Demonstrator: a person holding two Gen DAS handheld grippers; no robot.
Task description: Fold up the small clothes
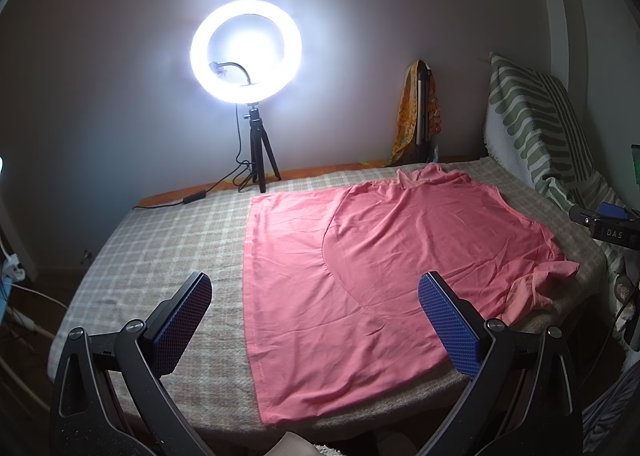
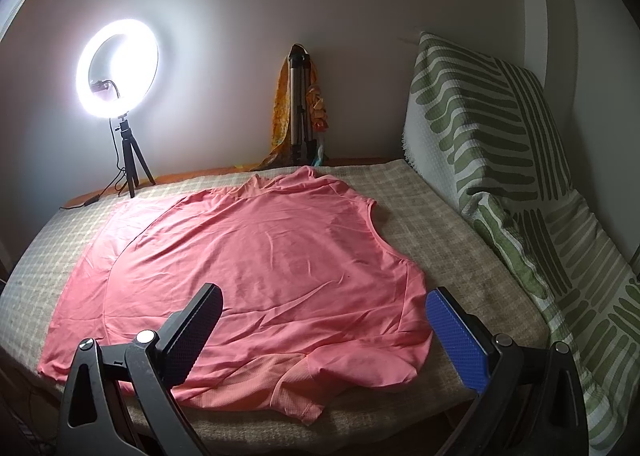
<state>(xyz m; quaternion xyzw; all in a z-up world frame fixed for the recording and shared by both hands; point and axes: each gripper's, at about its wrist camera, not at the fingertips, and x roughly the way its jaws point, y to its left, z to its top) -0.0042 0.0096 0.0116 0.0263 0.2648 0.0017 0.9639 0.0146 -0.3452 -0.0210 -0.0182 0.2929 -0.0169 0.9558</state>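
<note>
One pink shirt spread flat, two grippers poised with nothing held

Nearest, the left gripper (image 1: 315,318) and right gripper (image 2: 324,330) hang with fingers wide apart over the one pink shirt (image 1: 360,276) on the plaid blanket (image 1: 160,248), hem left, neck right; farther back, one ring light (image 1: 245,52).

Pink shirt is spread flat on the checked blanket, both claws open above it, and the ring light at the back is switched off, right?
Not quite: the ring light is on, glowing brightly in the left wrist view. The pink shirt does lie spread on the checked blanket, with the left claw and right claw open.
</note>
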